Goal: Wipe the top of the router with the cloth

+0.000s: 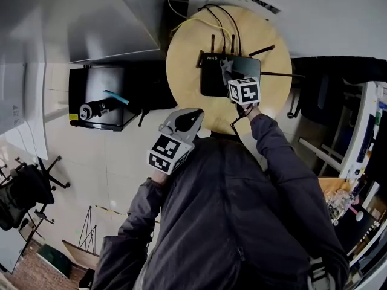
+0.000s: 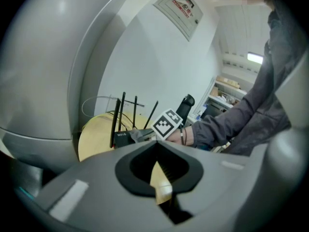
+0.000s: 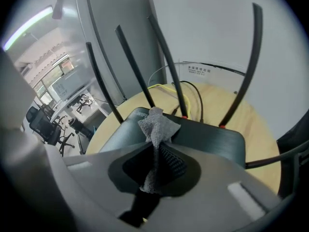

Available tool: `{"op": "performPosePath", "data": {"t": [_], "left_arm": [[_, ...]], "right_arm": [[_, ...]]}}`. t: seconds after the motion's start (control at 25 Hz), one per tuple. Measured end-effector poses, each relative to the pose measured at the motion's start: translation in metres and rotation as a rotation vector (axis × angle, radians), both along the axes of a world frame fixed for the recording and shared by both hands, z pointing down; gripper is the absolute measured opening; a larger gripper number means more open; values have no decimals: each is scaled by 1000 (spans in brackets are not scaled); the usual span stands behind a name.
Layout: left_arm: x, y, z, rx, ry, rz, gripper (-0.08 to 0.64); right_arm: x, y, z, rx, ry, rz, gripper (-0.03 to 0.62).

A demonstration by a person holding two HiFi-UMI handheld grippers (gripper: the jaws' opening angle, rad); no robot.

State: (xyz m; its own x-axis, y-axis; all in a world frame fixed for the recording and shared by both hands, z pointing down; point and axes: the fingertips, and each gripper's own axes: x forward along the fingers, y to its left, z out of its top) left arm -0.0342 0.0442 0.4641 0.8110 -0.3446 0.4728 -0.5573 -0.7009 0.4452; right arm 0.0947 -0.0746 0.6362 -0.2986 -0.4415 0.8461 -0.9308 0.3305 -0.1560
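Note:
A black router [image 1: 217,76] with several upright antennas lies on a round wooden table [image 1: 181,59]. My right gripper [image 1: 233,76] is over the router's right half, shut on a small grey cloth [image 1: 228,64]. In the right gripper view the cloth [image 3: 157,124] sticks out past the jaws and its crumpled end rests on the router's top [image 3: 212,138]. My left gripper [image 1: 193,116] hangs off the table's near edge, shut, with nothing held. From the left gripper view the router [image 2: 126,137] and the right gripper's marker cube [image 2: 167,123] lie ahead.
Yellow and black cables [image 1: 208,18] run off the router's back across the table. A black box [image 1: 100,104] with a torch-like object stands on the floor at left. A grey partition [image 1: 78,17] rises behind it, and a dark chair [image 1: 323,92] stands at right.

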Motion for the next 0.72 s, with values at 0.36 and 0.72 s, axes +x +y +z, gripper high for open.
{"op": "performPosePath", "data": {"t": [0.36, 0.72], "left_arm": [[2, -2, 2, 10, 2, 28, 0], [5, -2, 0, 9, 3, 49, 0]], "right_arm": [[114, 21, 2, -6, 87, 157, 31], [114, 22, -7, -14, 120, 214, 29]]}}
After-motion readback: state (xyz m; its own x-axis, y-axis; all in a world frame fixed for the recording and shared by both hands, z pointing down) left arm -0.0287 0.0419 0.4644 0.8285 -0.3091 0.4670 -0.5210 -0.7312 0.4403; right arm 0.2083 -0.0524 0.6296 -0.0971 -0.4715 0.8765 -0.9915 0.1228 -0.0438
